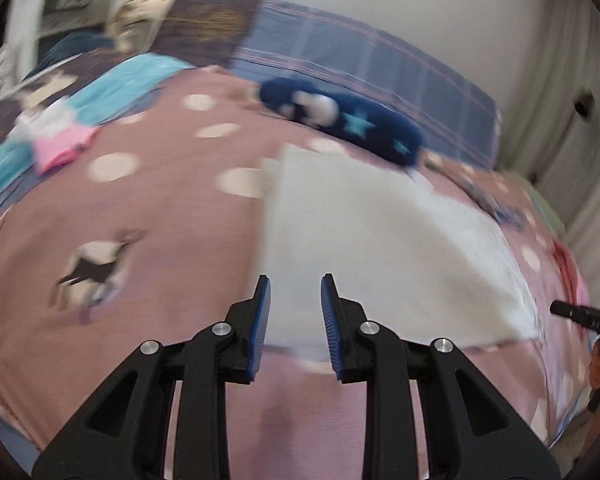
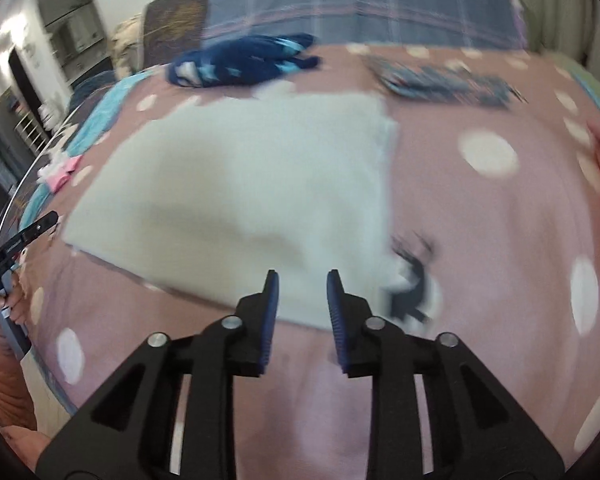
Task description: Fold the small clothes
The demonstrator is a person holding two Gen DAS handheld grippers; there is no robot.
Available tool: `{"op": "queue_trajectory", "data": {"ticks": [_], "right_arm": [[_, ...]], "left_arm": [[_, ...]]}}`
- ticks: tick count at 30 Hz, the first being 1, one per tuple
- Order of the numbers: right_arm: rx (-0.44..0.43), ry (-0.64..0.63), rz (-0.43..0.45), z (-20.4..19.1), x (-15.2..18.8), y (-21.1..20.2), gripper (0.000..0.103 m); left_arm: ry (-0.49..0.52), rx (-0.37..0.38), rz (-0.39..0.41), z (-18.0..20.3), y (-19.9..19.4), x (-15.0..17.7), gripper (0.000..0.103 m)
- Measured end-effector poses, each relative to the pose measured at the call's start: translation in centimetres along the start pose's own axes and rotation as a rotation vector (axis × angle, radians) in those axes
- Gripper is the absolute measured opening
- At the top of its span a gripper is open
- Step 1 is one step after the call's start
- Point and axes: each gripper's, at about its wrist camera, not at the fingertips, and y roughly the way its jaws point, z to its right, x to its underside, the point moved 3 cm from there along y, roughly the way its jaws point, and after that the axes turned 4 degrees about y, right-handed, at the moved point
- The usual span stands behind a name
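A white folded cloth (image 1: 380, 240) lies flat on the pink dotted bedspread (image 1: 140, 220); the right wrist view shows the same cloth (image 2: 240, 188). My left gripper (image 1: 295, 284) hovers over its near edge, jaws apart with nothing between the blue pads. My right gripper (image 2: 302, 278) hangs above the cloth's near right corner, also open and empty. A dark blue garment with light stars (image 1: 340, 120) lies bunched beyond the cloth, also seen as the blue garment (image 2: 240, 62). Both views are motion-blurred.
A small pink and white garment (image 1: 56, 144) sits at the left by a turquoise cloth (image 1: 120, 88). A plaid pillow (image 1: 360, 60) lies at the head of the bed. A patterned grey garment (image 2: 448, 82) lies at the back right. A hand (image 2: 4, 304) holds the other gripper at the left edge.
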Motion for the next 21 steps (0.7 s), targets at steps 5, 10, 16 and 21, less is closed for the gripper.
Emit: {"op": "queue_trajectory", "data": {"ticks": [5, 10, 16, 21], "right_arm": [[-0.037, -0.155, -0.011, -7.5, -3.3, 2.0, 0.027], [-0.099, -0.324, -0.035, -17.1, -7.2, 5.5, 0.03], [-0.154, -0.437, -0.078, -25.9, -10.0, 10.0, 0.036], [-0.156, -0.522, -0.144, -30.0, -9.4, 13.6, 0.036]], "left_arm": [[-0.095, 0.037, 0.013, -4.8, 0.0, 0.5, 0.026], [-0.136, 0.118, -0.03, -6.7, 2.6, 0.5, 0.015], [-0.095, 0.284, -0.107, -4.7, 5.4, 0.5, 0.015], [-0.1, 0.412, -0.128, -3.8, 5.9, 1.2, 0.023]]}}
